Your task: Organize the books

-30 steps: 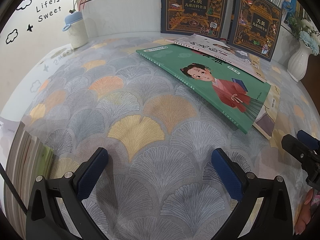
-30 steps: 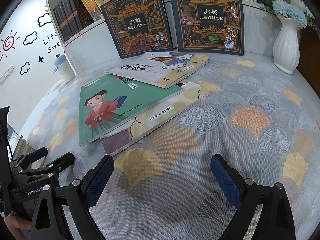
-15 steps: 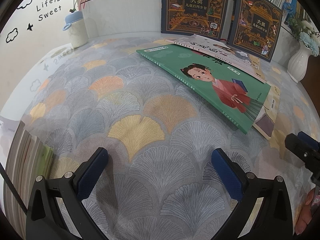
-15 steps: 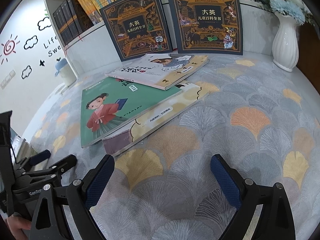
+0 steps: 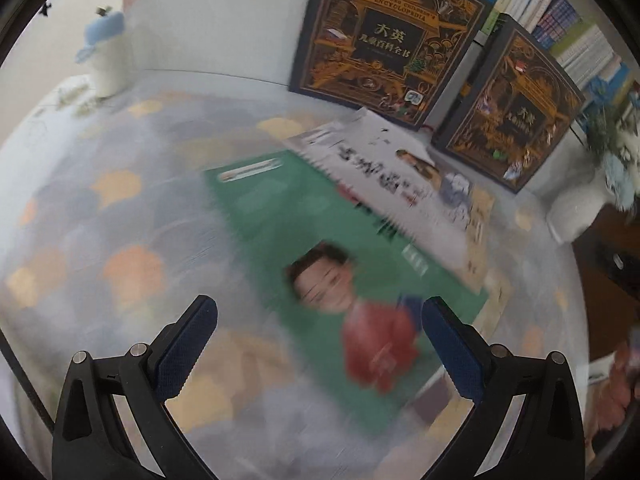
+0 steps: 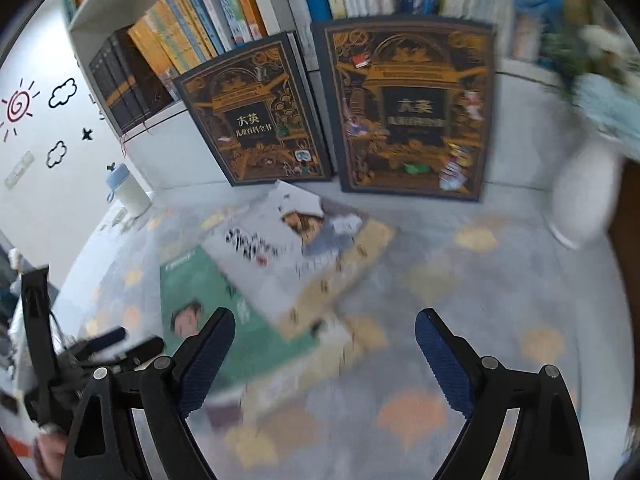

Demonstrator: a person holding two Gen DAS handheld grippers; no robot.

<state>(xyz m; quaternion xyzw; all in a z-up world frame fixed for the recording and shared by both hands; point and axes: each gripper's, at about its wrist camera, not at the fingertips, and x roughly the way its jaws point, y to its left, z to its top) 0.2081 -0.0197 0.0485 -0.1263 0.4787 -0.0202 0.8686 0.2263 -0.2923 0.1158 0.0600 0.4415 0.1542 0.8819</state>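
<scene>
Both grippers have swung in toward the books since a moment ago, so the loose pile now fills the middle of each view, blurred by the move. That looks like the start of the job: reaching for the first book, with nothing picked up yet.

The left gripper (image 5: 320, 332) has its blue pads spread wide and holds nothing. Right under it and just ahead lies the green book (image 5: 304, 248) with a child in red on the cover, flat on the fan-patterned tablecloth (image 5: 120, 216).

The right gripper (image 6: 324, 340) is wide too, its jaws closing a little, with nothing between them. The pile lies below and a bit left of it.

On top of the green book, farther back, rests the white book (image 5: 400, 176). A yellowish book (image 6: 360, 336) pokes out underneath.

Behind them two dark encyclopedia volumes (image 6: 412, 108) lean against the white bookshelf (image 6: 240, 4). A white vase (image 6: 580, 196) stands off to the right.
</scene>
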